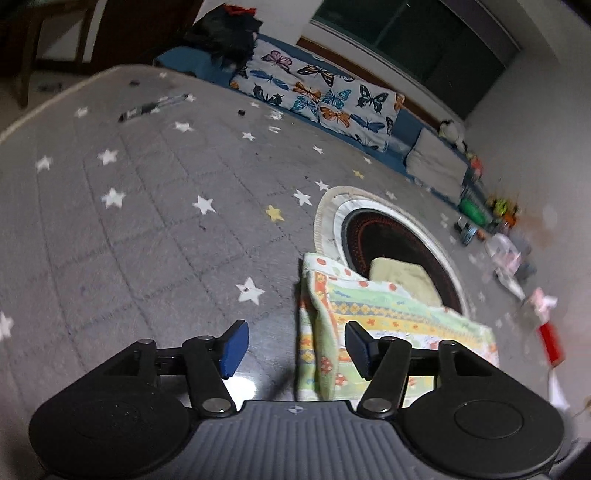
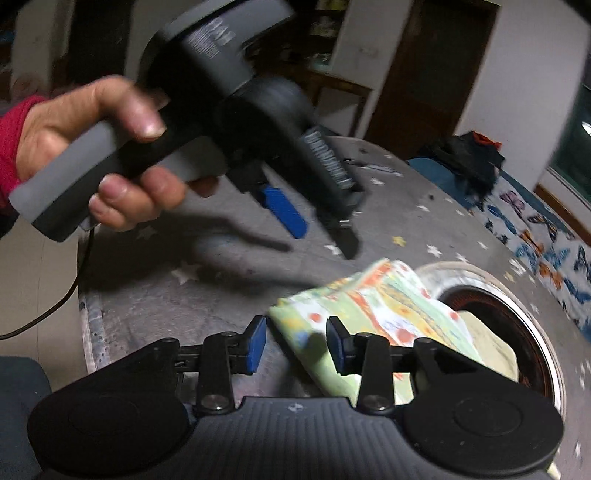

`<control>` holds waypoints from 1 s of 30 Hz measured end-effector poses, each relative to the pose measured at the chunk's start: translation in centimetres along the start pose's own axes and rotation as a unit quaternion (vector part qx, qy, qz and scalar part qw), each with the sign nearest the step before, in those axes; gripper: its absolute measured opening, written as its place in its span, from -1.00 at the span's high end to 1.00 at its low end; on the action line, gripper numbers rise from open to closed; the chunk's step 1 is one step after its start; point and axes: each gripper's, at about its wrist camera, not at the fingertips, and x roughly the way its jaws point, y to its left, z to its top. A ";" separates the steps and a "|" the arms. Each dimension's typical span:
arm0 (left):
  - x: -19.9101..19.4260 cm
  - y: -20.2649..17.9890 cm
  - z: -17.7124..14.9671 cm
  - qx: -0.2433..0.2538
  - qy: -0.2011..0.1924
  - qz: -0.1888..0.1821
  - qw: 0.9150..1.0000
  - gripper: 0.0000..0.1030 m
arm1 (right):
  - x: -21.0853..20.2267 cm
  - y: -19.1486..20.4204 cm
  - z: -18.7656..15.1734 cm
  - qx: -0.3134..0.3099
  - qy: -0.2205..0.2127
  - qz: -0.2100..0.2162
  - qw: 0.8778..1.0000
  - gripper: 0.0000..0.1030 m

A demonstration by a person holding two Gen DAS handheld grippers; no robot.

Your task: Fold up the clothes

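A folded patterned cloth (image 1: 388,314), pale green with orange and yellow print, lies on the grey star-print mat (image 1: 147,206), partly over a round black basket (image 1: 399,243). A pale yellow folded cloth (image 1: 402,277) lies inside the basket. My left gripper (image 1: 297,349) is open and empty, its right finger over the cloth's near edge. In the right wrist view my right gripper (image 2: 296,345) is open and empty just above the patterned cloth (image 2: 384,306). The left gripper (image 2: 317,225), held in a hand, hovers above the mat beyond the cloth.
A butterfly-print cushion (image 1: 321,99) and a white pillow (image 1: 436,162) lie along the far wall. Dark clothes (image 1: 229,29) are piled at the back. Toys and small items (image 1: 509,236) are scattered at the right. A pen (image 1: 155,107) lies on the mat's far left.
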 end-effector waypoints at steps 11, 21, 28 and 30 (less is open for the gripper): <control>0.4 0.7 0.1 -0.085 -0.005 -0.047 0.995 -0.59 | 0.6 -1.1 0.1 0.039 0.003 -0.019 0.999 0.80; 1.6 0.0 0.1 -0.139 0.007 -0.075 0.987 -0.68 | -2.1 -3.5 0.2 0.118 -0.040 -0.020 0.992 0.85; 4.1 -0.8 -0.1 -0.145 0.043 -0.086 0.985 -0.02 | -3.8 -3.9 -0.3 0.135 -0.058 -0.010 0.989 0.86; 4.6 -0.7 -0.3 -0.145 0.052 -0.090 0.984 0.45 | -4.1 -3.9 -0.5 0.135 -0.060 -0.007 0.989 0.86</control>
